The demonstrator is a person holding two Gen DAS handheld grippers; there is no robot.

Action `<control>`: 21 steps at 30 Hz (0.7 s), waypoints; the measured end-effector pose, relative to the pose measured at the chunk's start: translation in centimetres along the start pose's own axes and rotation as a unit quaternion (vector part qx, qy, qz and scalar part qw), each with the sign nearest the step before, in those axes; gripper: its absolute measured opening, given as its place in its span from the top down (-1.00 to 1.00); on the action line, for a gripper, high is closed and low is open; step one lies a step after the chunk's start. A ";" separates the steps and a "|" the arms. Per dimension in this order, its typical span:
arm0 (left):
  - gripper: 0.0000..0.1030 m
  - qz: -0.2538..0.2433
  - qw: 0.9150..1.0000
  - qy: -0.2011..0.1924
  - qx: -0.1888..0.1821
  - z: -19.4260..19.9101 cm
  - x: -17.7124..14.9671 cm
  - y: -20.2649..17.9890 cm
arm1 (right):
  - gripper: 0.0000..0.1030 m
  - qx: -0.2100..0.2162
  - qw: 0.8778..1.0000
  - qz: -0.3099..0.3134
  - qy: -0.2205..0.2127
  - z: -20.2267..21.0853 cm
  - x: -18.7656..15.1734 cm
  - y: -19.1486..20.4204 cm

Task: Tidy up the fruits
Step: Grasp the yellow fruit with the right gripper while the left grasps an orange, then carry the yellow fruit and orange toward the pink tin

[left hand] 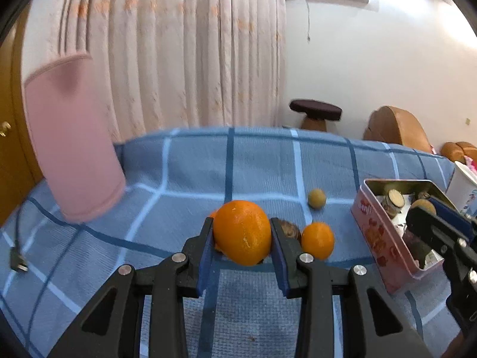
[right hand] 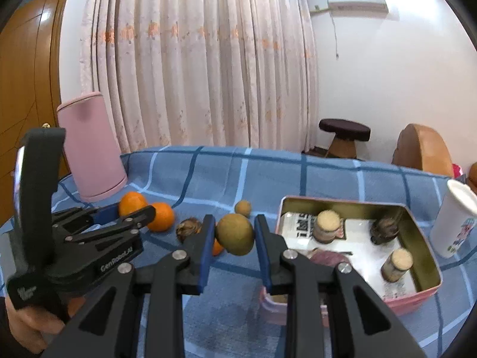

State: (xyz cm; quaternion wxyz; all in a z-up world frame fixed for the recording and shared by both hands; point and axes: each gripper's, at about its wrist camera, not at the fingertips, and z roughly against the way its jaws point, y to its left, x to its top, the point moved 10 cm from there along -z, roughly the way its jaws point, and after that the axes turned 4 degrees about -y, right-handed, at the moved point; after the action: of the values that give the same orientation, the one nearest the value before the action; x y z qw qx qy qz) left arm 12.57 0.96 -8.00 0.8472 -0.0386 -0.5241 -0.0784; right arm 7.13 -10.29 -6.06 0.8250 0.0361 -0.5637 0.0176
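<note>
My left gripper (left hand: 242,234) is shut on a large orange (left hand: 242,232) and holds it above the blue checked cloth (left hand: 193,167). My right gripper (right hand: 234,234) is shut on a brown-green round fruit (right hand: 235,234), held just left of the pink tin (right hand: 423,294). On the cloth lie a smaller orange (left hand: 317,240), a brown wrinkled fruit (left hand: 289,229) and a small tan round fruit (left hand: 316,198). In the right wrist view the left gripper (right hand: 128,217) shows at left with its orange (right hand: 132,203), beside another orange (right hand: 162,216).
The open pink tin (left hand: 375,238) holds small jars and a dark fruit. A pink cylinder container (right hand: 89,149) stands at the back left. A white cup (right hand: 454,217) stands right of the tin. A black plug and cable (left hand: 18,261) lie at the left edge.
</note>
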 end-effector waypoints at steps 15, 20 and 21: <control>0.28 -0.002 0.999 -0.031 0.019 0.9 0.9 -4.1 | 0.42 -0.046 0.998 -0.030 -0.020 1.5 1.2 -7.0; 0.28 -0.013 0.999 -0.038 0.011 0.9 1.5 -6.9 | 0.42 -0.064 0.997 -0.034 -0.019 1.9 1.1 -9.8; 0.28 -0.014 0.999 -0.039 0.009 1.0 1.6 -7.5 | 0.42 -0.068 0.997 -0.033 -0.019 2.0 1.1 -10.3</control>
State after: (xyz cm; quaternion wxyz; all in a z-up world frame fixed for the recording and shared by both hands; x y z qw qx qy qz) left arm 11.08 -6.38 -6.29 0.8250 -0.0262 -0.5582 -0.0842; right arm 6.37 -20.69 -4.74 0.8147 -0.0011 -0.5778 -0.0492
